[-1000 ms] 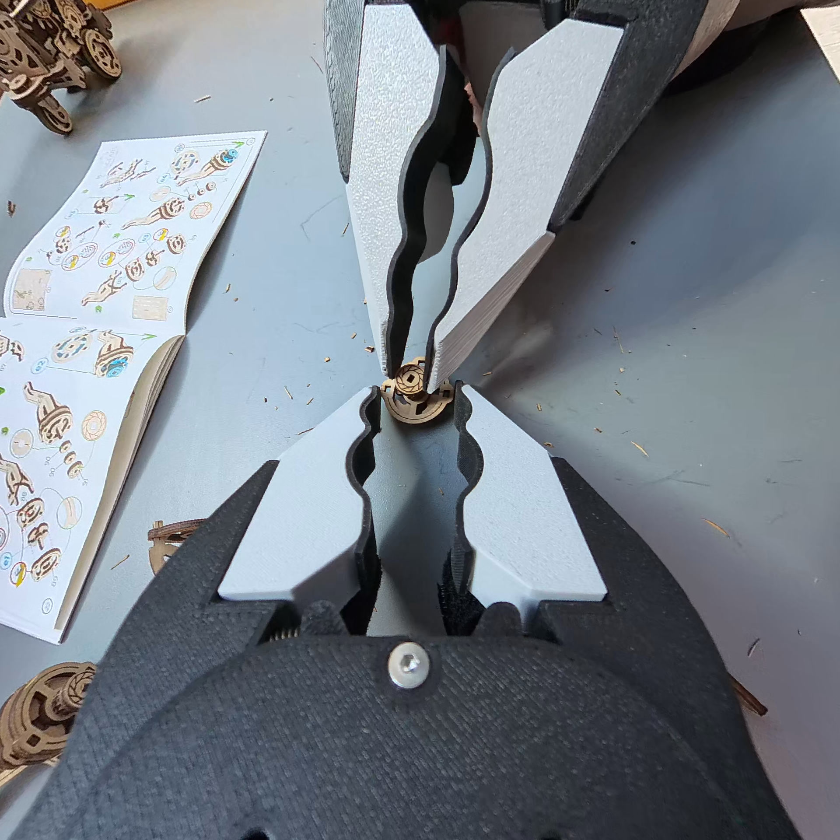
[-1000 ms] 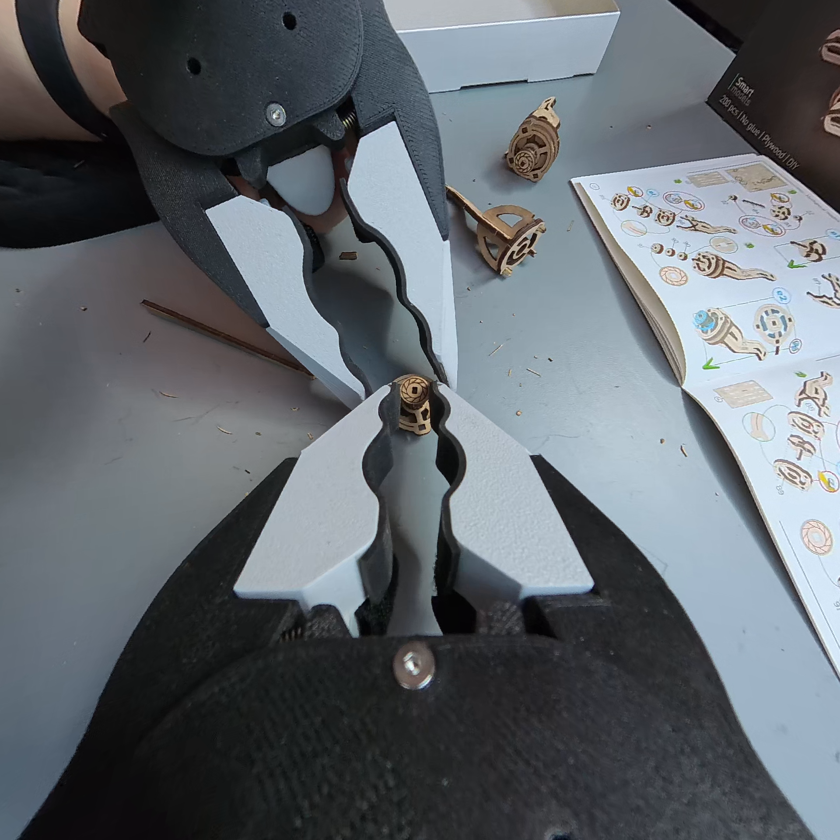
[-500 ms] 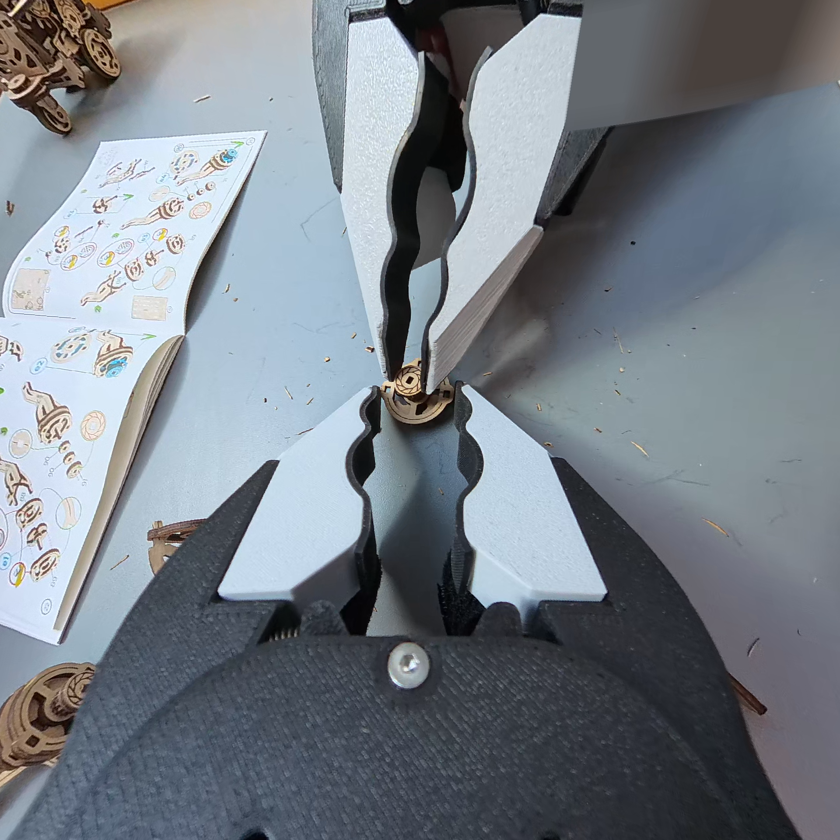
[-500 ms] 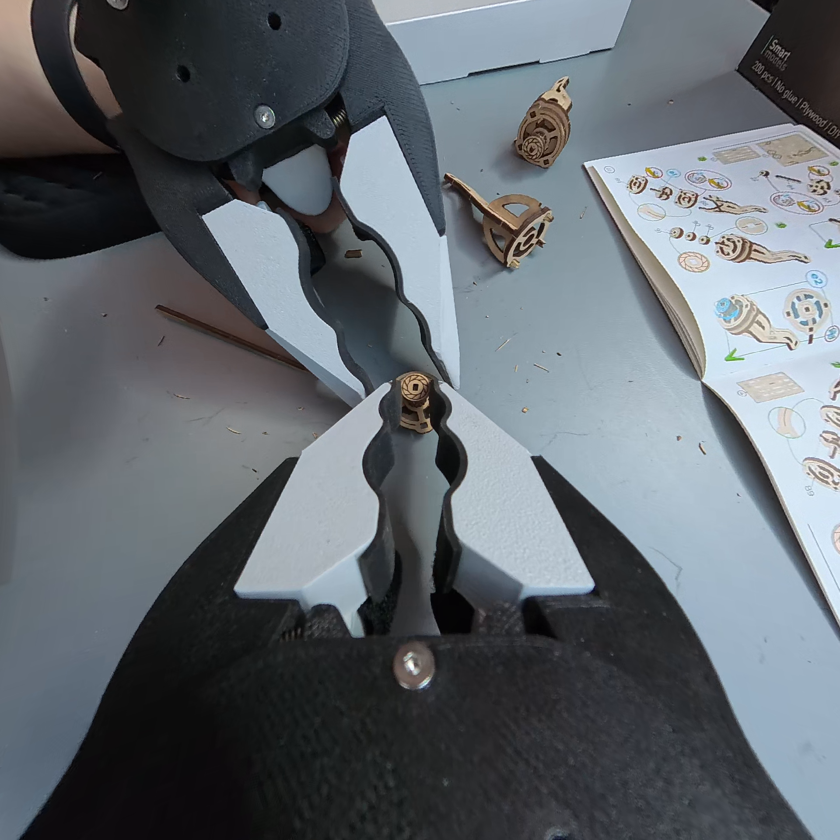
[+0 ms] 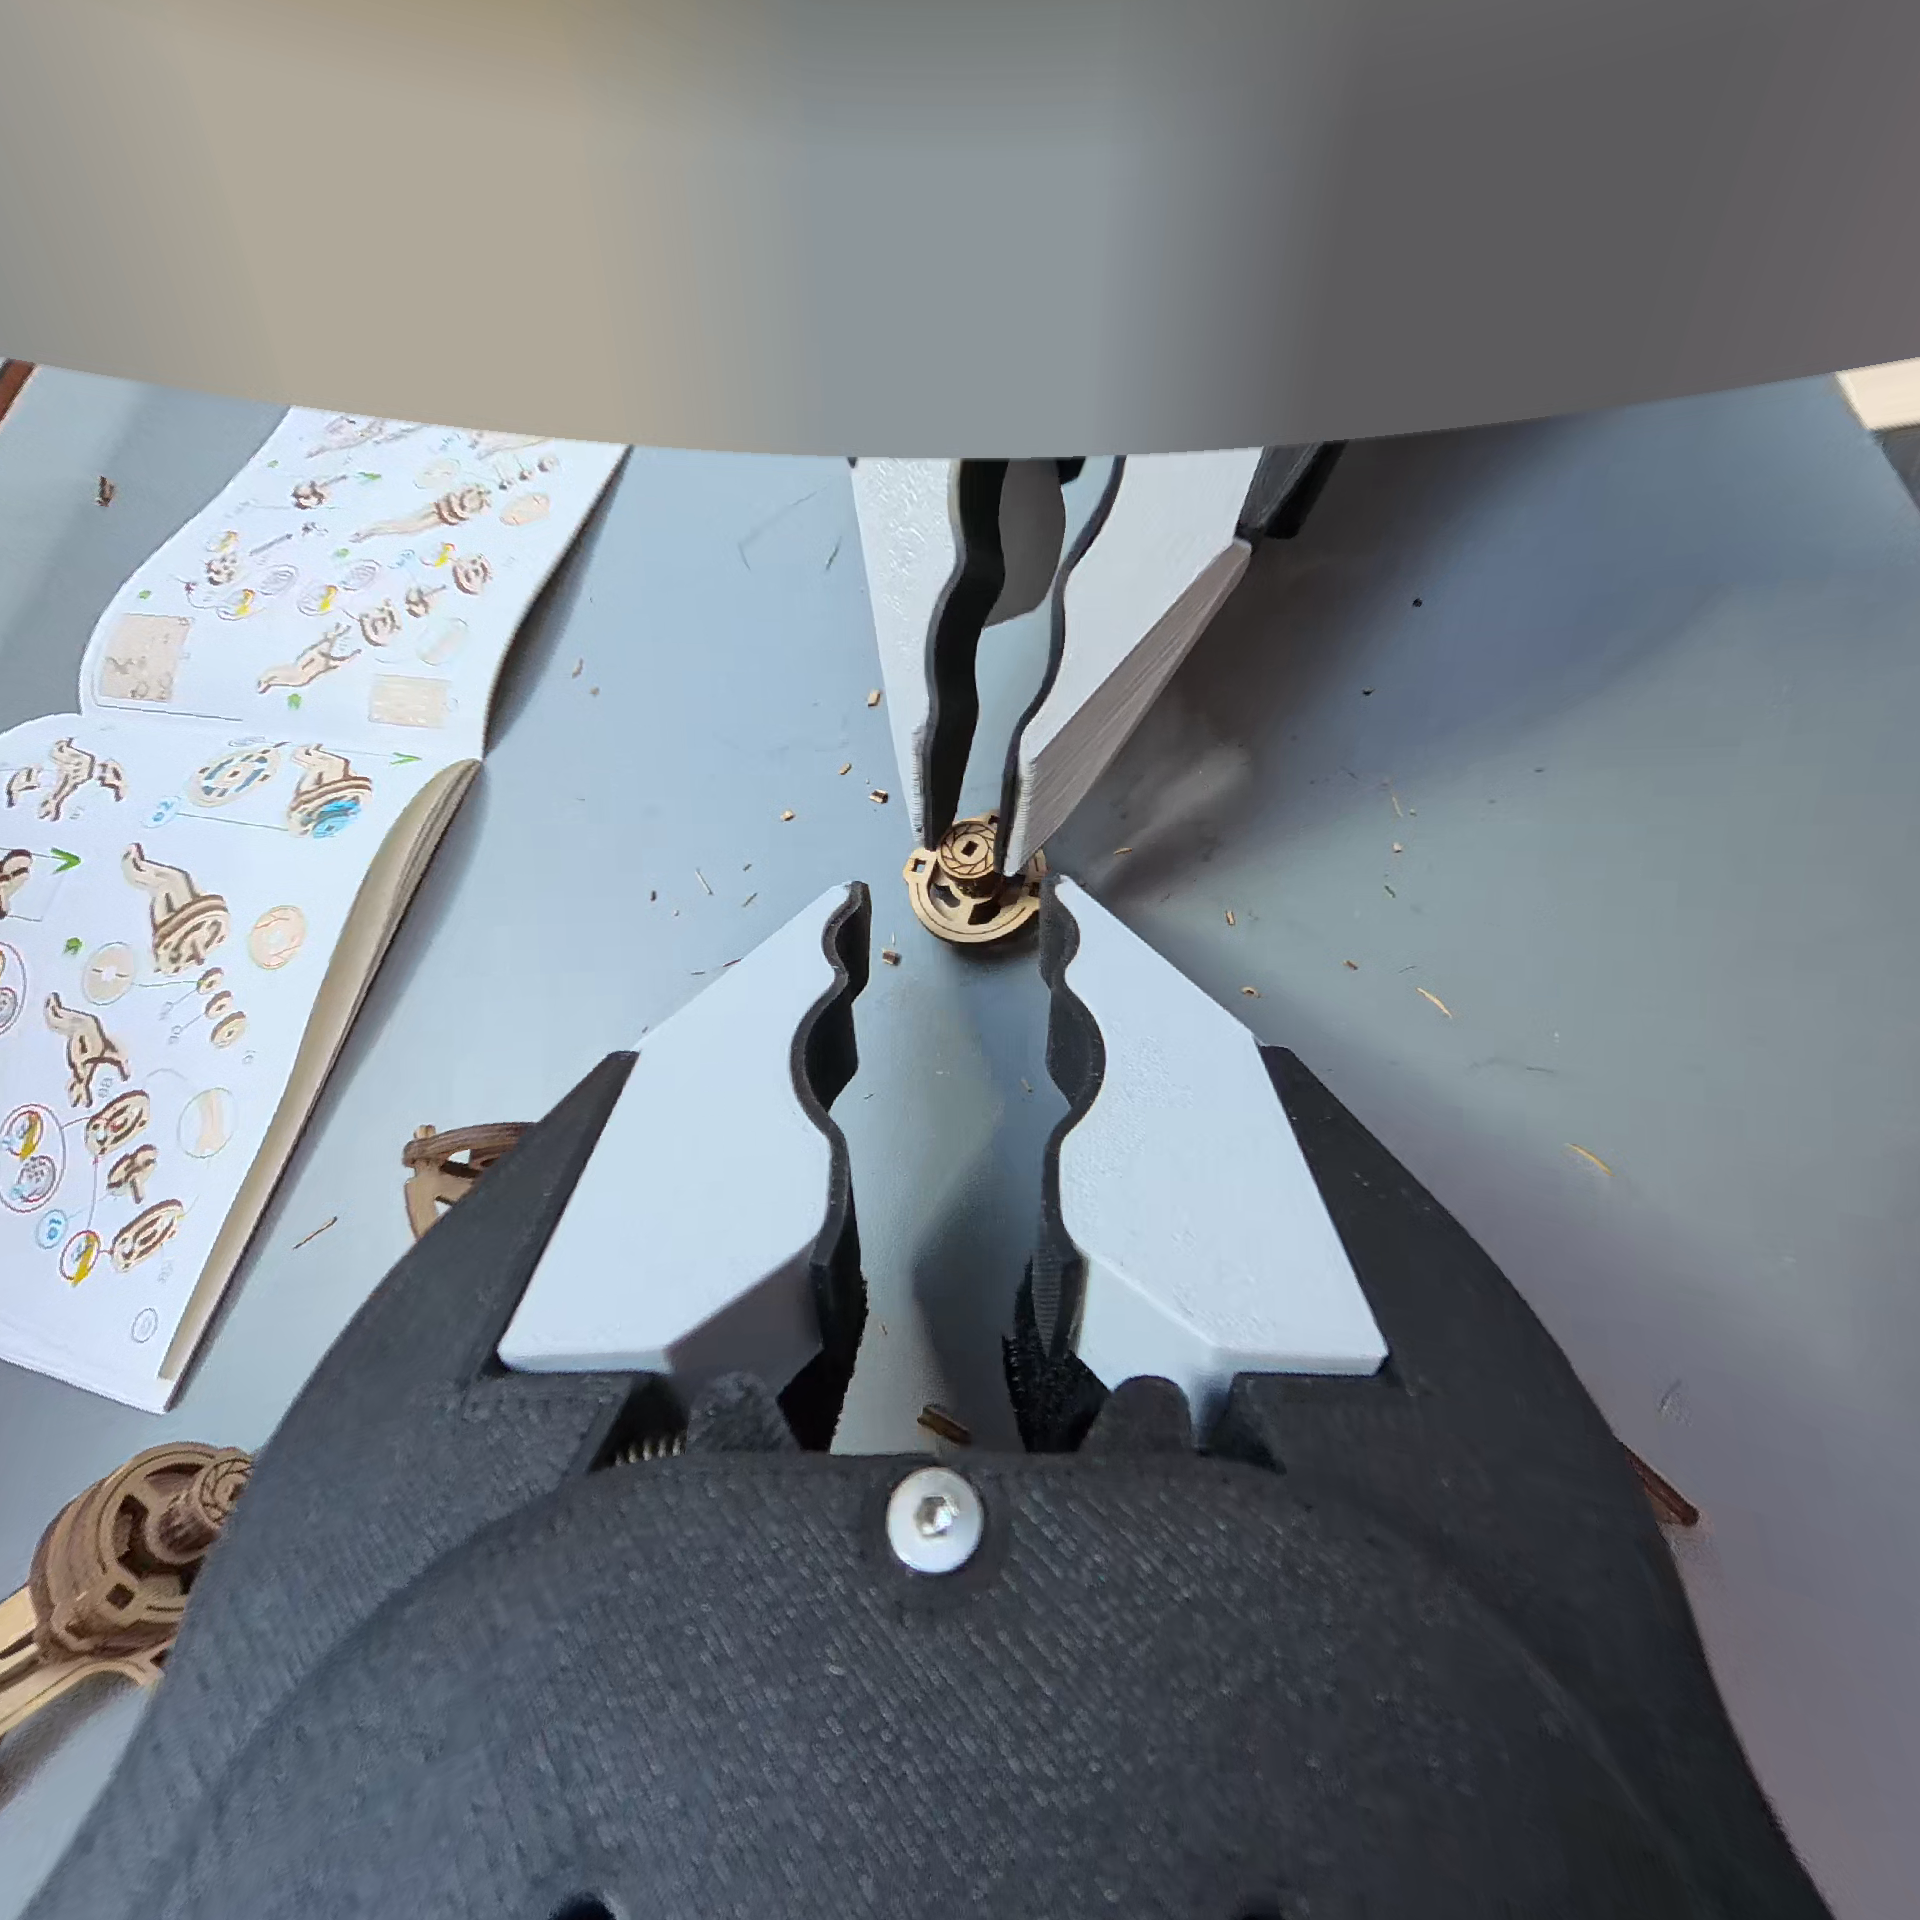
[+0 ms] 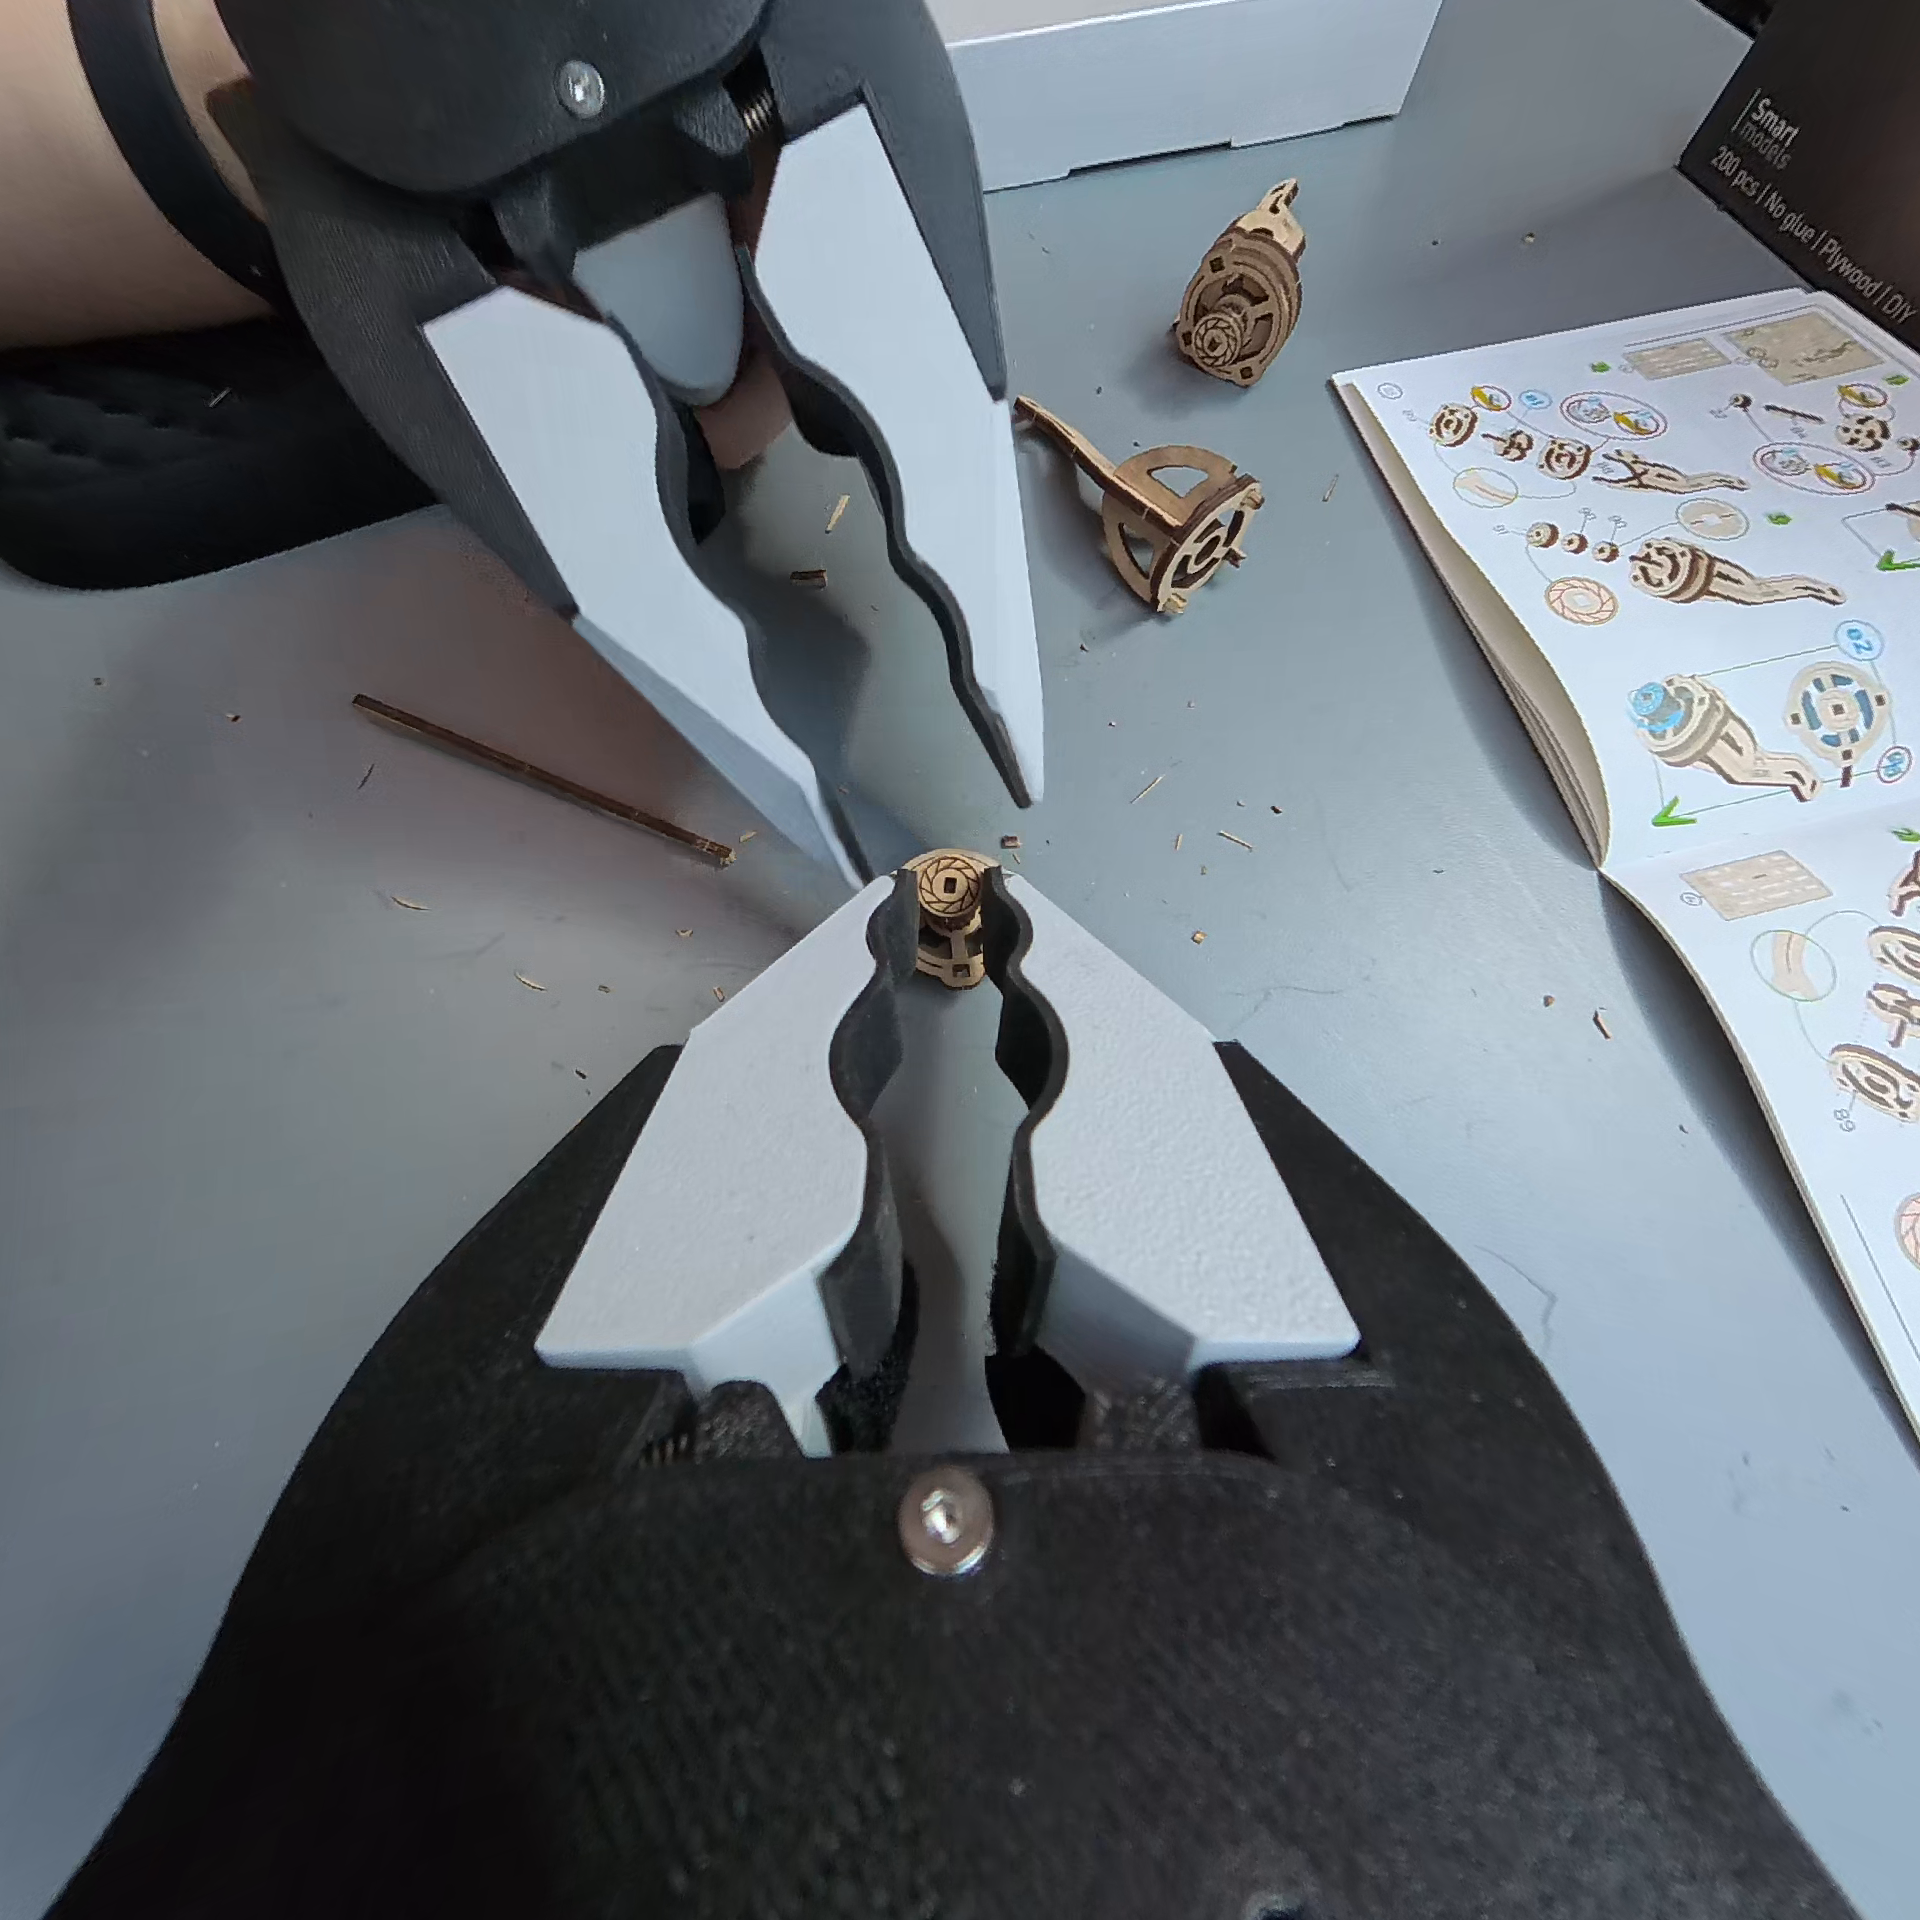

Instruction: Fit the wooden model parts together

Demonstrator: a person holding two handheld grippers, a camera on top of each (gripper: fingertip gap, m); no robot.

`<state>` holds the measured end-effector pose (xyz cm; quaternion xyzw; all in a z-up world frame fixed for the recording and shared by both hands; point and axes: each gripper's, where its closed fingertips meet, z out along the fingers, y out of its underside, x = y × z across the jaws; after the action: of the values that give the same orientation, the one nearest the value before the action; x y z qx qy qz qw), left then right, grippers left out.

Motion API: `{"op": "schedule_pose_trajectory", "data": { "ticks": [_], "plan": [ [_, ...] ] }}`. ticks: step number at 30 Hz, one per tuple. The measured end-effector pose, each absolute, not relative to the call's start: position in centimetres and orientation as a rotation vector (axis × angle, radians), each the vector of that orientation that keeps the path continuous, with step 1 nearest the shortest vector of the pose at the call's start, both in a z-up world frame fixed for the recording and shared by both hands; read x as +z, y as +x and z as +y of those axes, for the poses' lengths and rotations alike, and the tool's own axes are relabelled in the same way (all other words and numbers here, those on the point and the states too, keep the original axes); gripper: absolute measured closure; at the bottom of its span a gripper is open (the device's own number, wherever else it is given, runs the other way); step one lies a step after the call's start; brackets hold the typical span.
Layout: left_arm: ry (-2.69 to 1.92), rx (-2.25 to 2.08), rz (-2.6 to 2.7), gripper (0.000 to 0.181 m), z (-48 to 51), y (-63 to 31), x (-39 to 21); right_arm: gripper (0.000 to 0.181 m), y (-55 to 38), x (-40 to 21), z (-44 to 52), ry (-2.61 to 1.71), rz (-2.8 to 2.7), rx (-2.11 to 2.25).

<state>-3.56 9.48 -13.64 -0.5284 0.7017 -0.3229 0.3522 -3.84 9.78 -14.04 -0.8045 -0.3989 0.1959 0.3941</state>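
Close up, the right gripper (image 6: 947, 883) pinches a small wooden wheel piece (image 6: 948, 940) at the very tips of its two fingers and holds it over the grey table (image 6: 312, 1091). The piece looks like a little round cap with a square hole, sitting on a wider flat ring, so I think these small bits are already pushed together. Just behind it the left gripper (image 6: 935, 826) has its fingers spread. It holds nothing, and its tips are near the piece but do not grip it. From the left side, one of its fingertips (image 5: 1060, 904) is just beside the ring's edge; I cannot tell if they touch. A thin wooden stick (image 6: 540, 774) lies on the table to one side, with wood crumbs all around. Farther back lie two bigger built parts, an open wooden frame part (image 6: 1174, 530) and a rounder wooden drum part (image 6: 1242, 296). The picture booklet (image 6: 1662, 623) lies open beside them. At the far edge are a white box (image 6: 1195, 94) and a dark box (image 6: 1818, 187). So I would say some chunks are made, but they lie apart. The small piece, and I guess the stick too, are not yet joined to them, so there is a good bit left to do.
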Motion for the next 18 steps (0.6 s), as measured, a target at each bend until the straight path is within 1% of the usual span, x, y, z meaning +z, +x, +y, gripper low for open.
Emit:
{"op": "schedule_pose_trajectory", "data": {
  "ticks": [5,9,18],
  "plan": [
    [-1.332,-1.132,1.623,0.181,10.0,-3.9,-9.3,0.169,-3.8,-14.0,9.8,-2.039,-1.012,0.493],
    [-1.378,-1.199,1.653,0.181,9.5,-3.2,-9.7,0.169,-3.9,-14.0,9.8,-2.038,-1.012,0.489],
    [-1.331,-1.01,1.839,0.181,8.9,-2.9,-11.9,0.169,-3.9,-14.0,9.8,-2.038,-1.012,0.491]
  ]
}}
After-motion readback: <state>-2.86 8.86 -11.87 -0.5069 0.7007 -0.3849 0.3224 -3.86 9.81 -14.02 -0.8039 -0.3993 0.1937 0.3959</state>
